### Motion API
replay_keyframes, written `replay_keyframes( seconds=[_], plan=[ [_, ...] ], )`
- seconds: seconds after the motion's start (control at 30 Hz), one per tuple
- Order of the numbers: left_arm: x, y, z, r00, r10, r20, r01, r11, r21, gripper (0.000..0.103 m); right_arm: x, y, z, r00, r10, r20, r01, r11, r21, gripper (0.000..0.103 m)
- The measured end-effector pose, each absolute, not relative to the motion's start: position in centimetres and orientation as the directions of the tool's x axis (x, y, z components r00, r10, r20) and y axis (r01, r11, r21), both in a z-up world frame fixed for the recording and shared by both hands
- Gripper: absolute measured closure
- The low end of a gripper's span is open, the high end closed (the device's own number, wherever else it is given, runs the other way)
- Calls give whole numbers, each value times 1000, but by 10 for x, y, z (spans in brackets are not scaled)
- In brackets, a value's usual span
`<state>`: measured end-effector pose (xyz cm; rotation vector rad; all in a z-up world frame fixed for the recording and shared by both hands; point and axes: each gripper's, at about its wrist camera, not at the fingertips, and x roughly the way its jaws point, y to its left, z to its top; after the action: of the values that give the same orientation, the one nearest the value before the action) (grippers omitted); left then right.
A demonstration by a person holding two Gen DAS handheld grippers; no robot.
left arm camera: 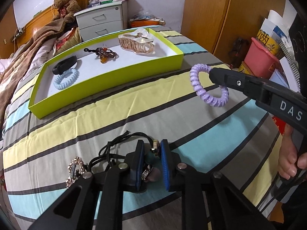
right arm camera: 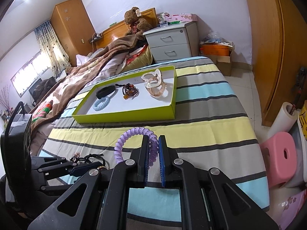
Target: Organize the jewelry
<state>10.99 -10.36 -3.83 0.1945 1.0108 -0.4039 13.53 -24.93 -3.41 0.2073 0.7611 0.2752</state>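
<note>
A lime-green tray (left arm camera: 107,85) (right arm camera: 126,115) lies on the striped bed. In it are a blue spiral hair tie (left arm camera: 66,78) (right arm camera: 101,103), a black band (left arm camera: 64,64), a brown bead bracelet (left arm camera: 105,54) (right arm camera: 130,91) and a clear hair claw (left arm camera: 137,42) (right arm camera: 154,83). My right gripper (right arm camera: 153,143) (left arm camera: 213,75) is shut on a purple spiral hair tie (left arm camera: 203,94) (right arm camera: 132,134), held above the bed, right of the tray. My left gripper (left arm camera: 152,147) is open, low over a pile of jewelry: black cords (left arm camera: 117,147), a gold charm (left arm camera: 73,169), small beads between the fingers.
A brown blanket (right arm camera: 76,78) and teddy bear (left arm camera: 65,3) lie at the bed's far left. A grey nightstand (left arm camera: 101,19) stands behind the tray. A pink stool (right arm camera: 280,151) and pink bucket (left arm camera: 261,57) stand on the floor to the right.
</note>
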Motion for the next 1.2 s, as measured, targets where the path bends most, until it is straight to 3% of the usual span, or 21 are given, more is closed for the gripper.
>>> replay_keyframes(
  seconds=[1.2],
  plan=[
    [100,-55,21,599,-307,-739,335,935,-117,86,121,-234,11,746,305,-592,-196,950,243,94]
  ],
)
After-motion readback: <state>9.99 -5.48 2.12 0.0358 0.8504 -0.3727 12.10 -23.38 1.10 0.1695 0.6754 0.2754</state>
